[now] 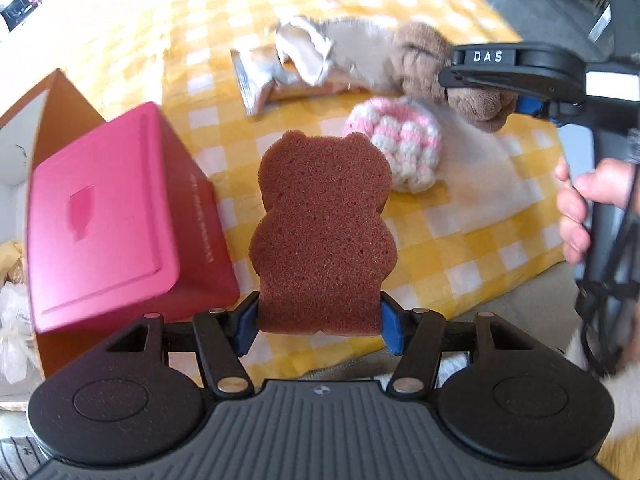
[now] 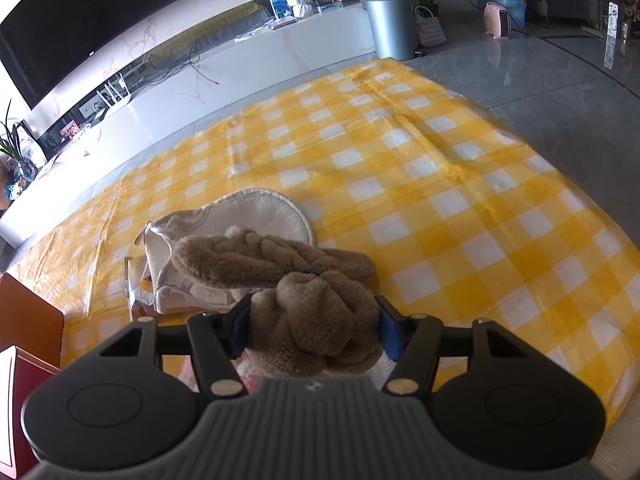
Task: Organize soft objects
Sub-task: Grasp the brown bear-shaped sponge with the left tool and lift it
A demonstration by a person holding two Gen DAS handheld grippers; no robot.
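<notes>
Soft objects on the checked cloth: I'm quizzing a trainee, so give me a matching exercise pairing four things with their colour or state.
Things:
1. bear-shaped sponge
2. fluffy plush
3. knitted ball
4. box lid

States:
A. pink and white, lying on the cloth
B. brown, gripped by the left hand-held gripper
C. pink, rigid, tilted at the left
D. tan, gripped by the right hand-held gripper

Pairs: 1-B, 2-D, 3-A, 4-C
</notes>
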